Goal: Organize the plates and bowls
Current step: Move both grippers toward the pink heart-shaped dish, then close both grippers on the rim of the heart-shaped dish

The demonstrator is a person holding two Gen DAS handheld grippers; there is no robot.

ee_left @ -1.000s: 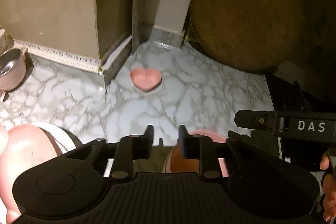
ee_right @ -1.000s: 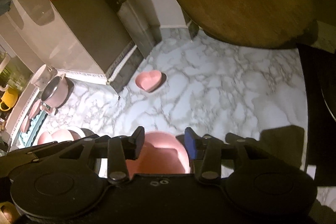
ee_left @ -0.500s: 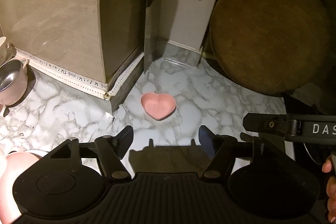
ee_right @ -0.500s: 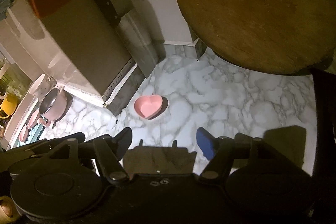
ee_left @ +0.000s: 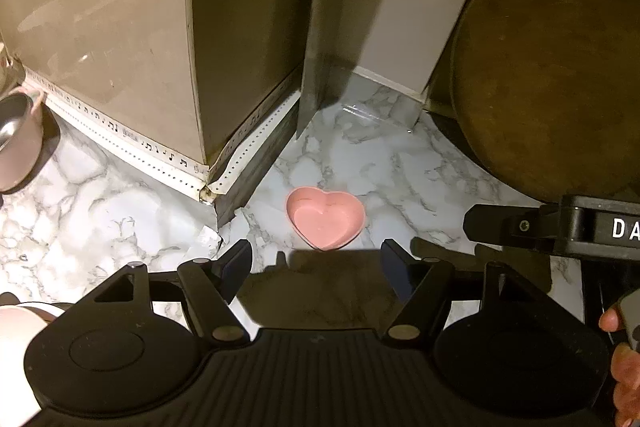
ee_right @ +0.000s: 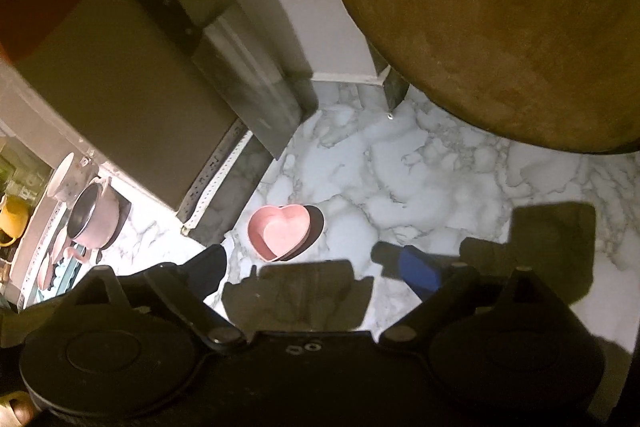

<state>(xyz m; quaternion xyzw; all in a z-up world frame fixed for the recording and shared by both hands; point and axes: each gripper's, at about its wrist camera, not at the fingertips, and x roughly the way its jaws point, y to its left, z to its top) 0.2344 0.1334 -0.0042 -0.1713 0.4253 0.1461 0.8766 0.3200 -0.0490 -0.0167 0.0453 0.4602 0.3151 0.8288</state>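
White letters "DA" showed on the black body of the right claw (ee_left: 520, 227) where it crossed the right edge of the left wrist view; the rest of the word ran out of frame. A strip of white trim (ee_left: 120, 139) along the foot of the beige wall panel (ee_left: 100, 27) carried small printed music notes.

The left claw (ee_left: 316, 263) hovered above the marble desk (ee_left: 400, 163) with its 2 fingers spread wide and nothing between them. The right claw (ee_right: 316, 263) was likewise spread wide and empty, hanging above the same desk. A person's fingertips (ee_left: 612, 319) showed at the right edge of the left view.

The pink heart-shaped bowl (ee_left: 325, 223) sat upright on the desk just ahead of both claws, near the corner of the wall panel, apart from every finger.

Only the right view showed the cleaver (ee_right: 224, 67) leaning on the wall, a yellow cup (ee_right: 12, 219) and a pale mug (ee_right: 64, 175) far left. Both views showed the pink pot (ee_right: 96, 219) and the round wooden board (ee_right: 500, 19). Only the left view showed a pink rounded object (ee_left: 16, 339) at its lower left edge.
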